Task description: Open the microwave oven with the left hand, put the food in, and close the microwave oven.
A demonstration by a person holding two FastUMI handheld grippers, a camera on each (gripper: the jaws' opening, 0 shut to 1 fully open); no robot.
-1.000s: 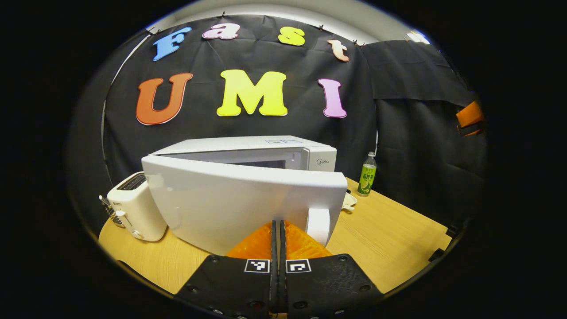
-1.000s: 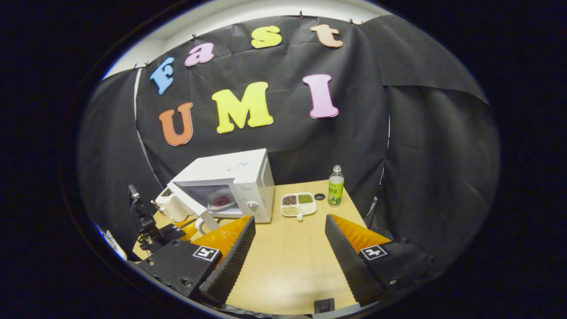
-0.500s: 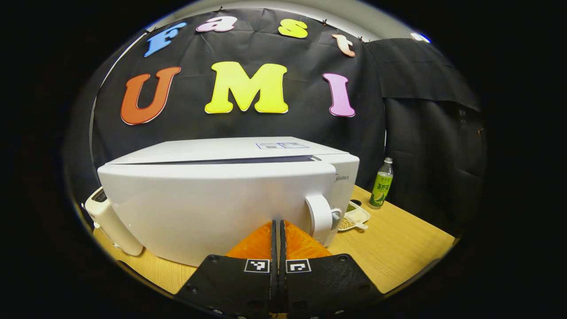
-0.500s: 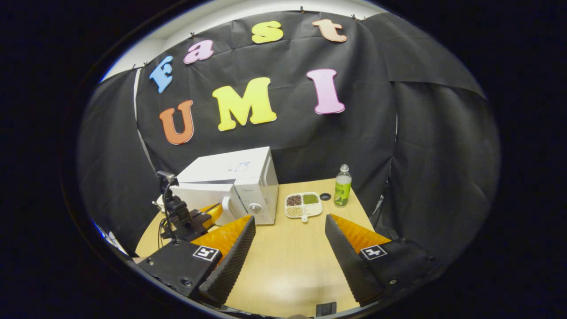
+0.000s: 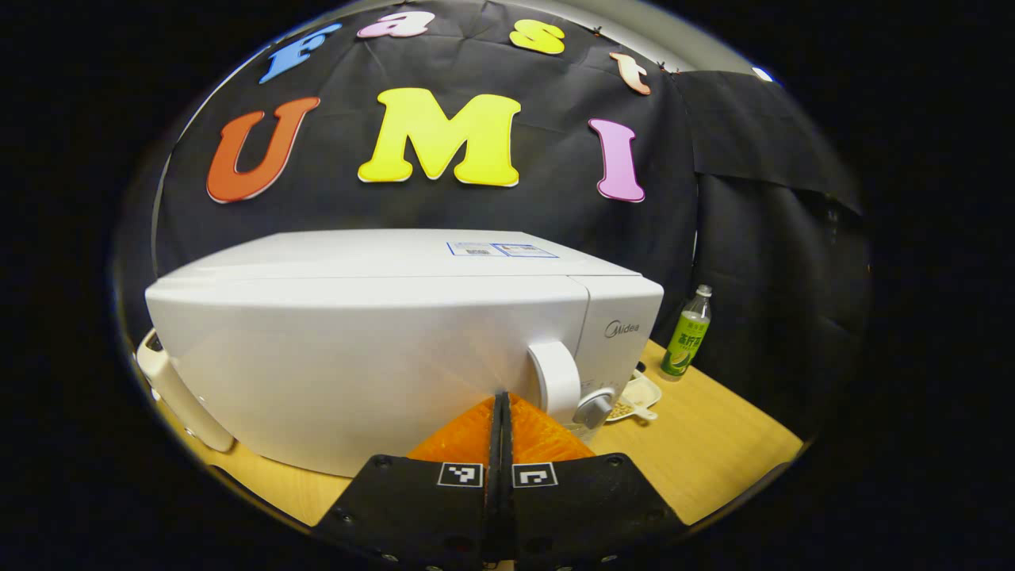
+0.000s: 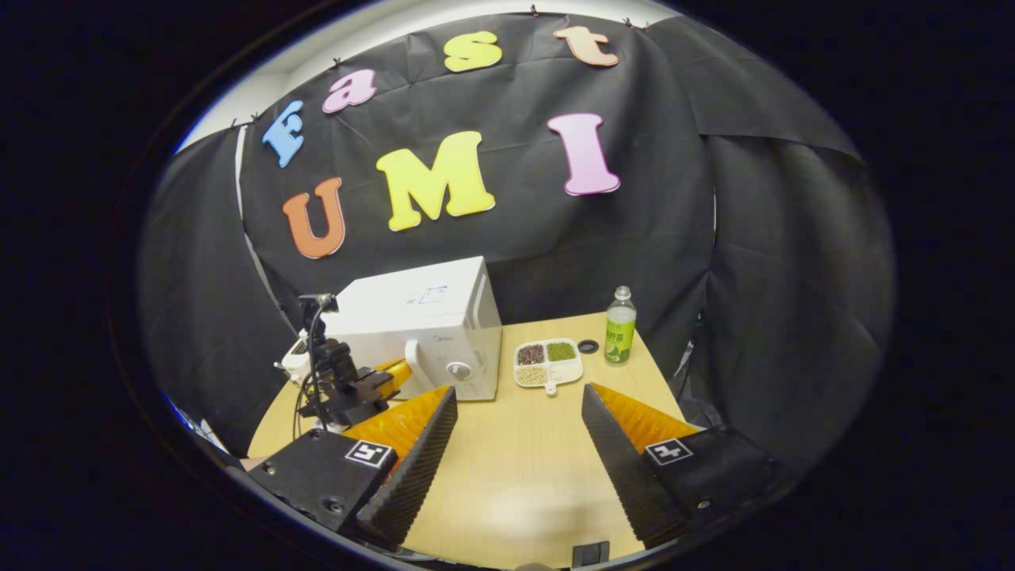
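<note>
Left gripper view: the left gripper (image 5: 501, 408), fingers pressed together on nothing, rests its tips against the smooth white door (image 5: 357, 373) of the microwave oven (image 5: 412, 317), which spans mid-frame with the door flush to its body. Closed fingers make a blunt pusher, probably why they touch the flat panel beside the rounded handle (image 5: 555, 379). Right gripper view: the right gripper (image 6: 515, 444) stands wide and empty at lower centre over the wood-grain table (image 6: 515, 476) (food cannot be seen).

Left gripper view faces the microwave (image 5: 373, 341) door close; right gripper view sees it (image 6: 428, 321) from afar.
</note>
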